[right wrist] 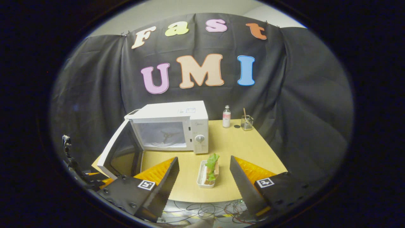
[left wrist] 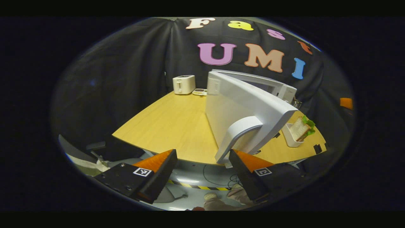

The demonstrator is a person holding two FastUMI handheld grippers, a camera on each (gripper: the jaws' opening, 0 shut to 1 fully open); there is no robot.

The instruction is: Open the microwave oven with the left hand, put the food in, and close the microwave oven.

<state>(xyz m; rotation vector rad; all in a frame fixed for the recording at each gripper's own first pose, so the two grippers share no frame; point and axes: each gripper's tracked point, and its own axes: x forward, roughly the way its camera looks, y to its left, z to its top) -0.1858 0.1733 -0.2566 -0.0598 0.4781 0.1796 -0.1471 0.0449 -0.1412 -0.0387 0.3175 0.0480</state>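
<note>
White, boxy, one microwave (right wrist: 171, 126) stands on the wooden table (right wrist: 246, 148), its door (right wrist: 115, 152) swung wide open; one sandwich (right wrist: 212, 167) with green lettuce sits in one white tray (right wrist: 202, 177) just before it; left gripper (left wrist: 202, 164) and right gripper (right wrist: 204, 174) both spread, holding nothing.
</note>
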